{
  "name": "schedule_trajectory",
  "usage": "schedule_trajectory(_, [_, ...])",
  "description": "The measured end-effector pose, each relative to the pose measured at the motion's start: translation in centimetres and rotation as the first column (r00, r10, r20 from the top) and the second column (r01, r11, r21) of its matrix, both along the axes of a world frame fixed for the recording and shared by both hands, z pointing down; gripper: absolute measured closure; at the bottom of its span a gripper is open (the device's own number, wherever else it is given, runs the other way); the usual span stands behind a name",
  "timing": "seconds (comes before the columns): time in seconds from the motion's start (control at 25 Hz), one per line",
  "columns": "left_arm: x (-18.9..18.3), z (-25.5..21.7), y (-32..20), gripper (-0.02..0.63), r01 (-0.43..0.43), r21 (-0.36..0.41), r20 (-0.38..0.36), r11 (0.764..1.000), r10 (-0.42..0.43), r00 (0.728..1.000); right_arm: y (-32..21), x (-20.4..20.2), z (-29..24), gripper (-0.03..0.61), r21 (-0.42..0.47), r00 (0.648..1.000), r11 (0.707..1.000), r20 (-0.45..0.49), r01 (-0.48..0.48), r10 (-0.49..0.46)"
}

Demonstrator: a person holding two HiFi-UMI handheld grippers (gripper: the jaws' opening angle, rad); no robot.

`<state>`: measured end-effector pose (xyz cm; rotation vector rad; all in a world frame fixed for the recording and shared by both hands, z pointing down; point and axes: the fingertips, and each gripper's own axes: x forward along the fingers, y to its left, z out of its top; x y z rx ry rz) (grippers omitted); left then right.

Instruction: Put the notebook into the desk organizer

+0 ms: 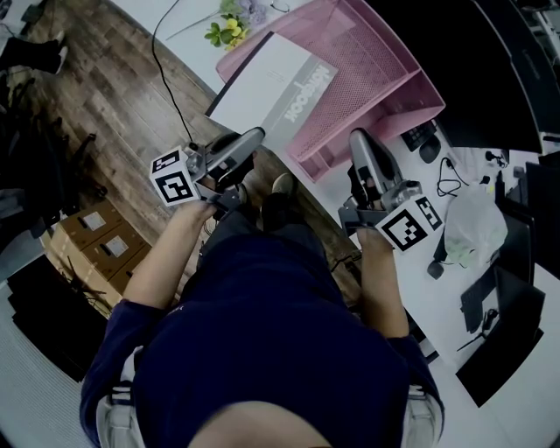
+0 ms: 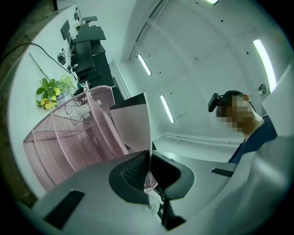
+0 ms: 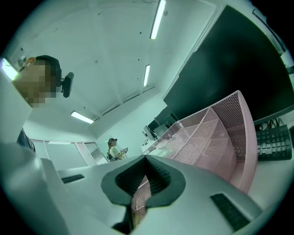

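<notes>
The pink mesh desk organizer (image 1: 385,61) (image 2: 69,137) (image 3: 216,133) stands on the white desk. A white and grey notebook (image 1: 271,83) leans slanted over its left end. In the left gripper view the notebook (image 2: 133,124) rises edge-on from between the pads. My left gripper (image 1: 254,136) (image 2: 149,153) is shut on the notebook's near corner. My right gripper (image 1: 357,136) (image 3: 146,158) sits at the organizer's low front wall, its pads closed with pink mesh showing between them.
Yellow flowers (image 1: 229,26) (image 2: 48,92) lie behind the organizer's left end. A dark monitor (image 3: 239,59) and a keyboard (image 3: 273,142) are to its right. A white bag (image 1: 472,227) lies on the desk at right. Cardboard boxes (image 1: 96,236) stand on the floor at left.
</notes>
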<state>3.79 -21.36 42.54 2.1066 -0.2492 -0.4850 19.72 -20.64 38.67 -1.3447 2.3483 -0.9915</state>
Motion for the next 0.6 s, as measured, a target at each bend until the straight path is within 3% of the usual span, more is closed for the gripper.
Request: schedule_trajectory(0.6, [-0.2, 2.4, 0.2, 0.578, 0.004, -0.07, -0.003, 0.998, -0.004, 1.0, 0.2, -0.2, 1.2, 0.575, -0.032, 1.0, 0.999, 0.002, 0.011, -0.011])
